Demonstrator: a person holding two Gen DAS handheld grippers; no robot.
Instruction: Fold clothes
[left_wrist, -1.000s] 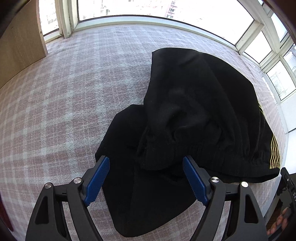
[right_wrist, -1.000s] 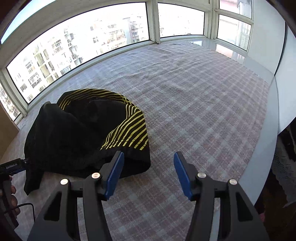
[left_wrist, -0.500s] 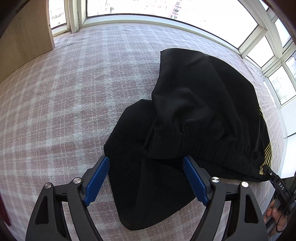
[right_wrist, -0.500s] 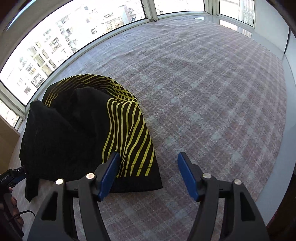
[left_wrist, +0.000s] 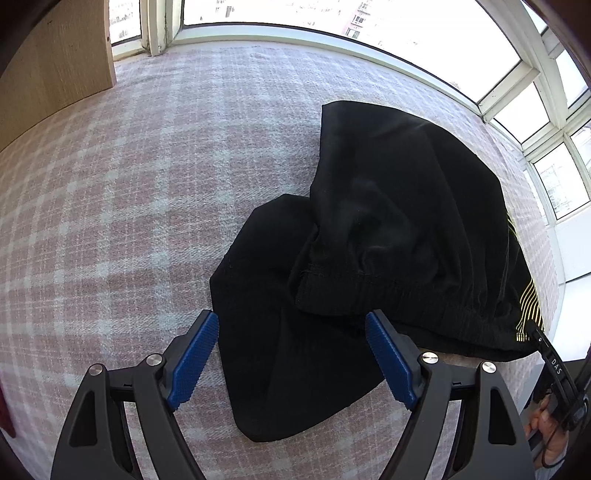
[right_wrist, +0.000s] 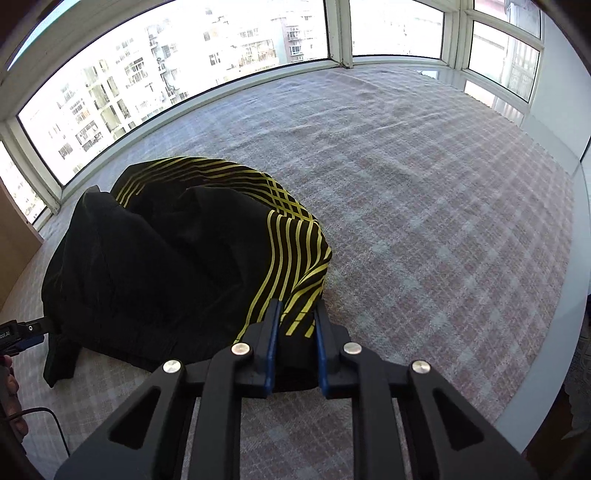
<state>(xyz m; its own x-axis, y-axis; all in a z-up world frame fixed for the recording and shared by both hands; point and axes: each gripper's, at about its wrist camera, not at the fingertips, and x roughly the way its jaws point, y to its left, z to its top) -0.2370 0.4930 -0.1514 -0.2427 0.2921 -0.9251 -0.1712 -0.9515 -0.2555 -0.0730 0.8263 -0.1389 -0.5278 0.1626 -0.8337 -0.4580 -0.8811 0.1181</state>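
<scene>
Black shorts (left_wrist: 388, 206) with yellow stripes lie crumpled on the plaid cover, the elastic waistband facing me. My left gripper (left_wrist: 291, 321) hovers open just above the shorts' plain black flap, its blue pads (left_wrist: 192, 362) wide apart and touching nothing. In the right wrist view the shorts (right_wrist: 147, 266) show their striped side. My right gripper (right_wrist: 297, 308) is at the near striped corner. Its jaws are closing, with that corner of fabric between the blue pads (right_wrist: 272, 354) and filling the narrow gap.
The pink-and-grey plaid cover (right_wrist: 424, 240) stretches far right and back to the window sills. A wooden panel (left_wrist: 55, 66) stands at the back left. A white ledge (right_wrist: 550, 354) bounds the right edge. A hand (left_wrist: 546, 435) holds the right gripper's handle.
My right gripper has come down onto the striped corner of the shorts and its jaws have narrowed around it. The left gripper stays open over the black flap.
</scene>
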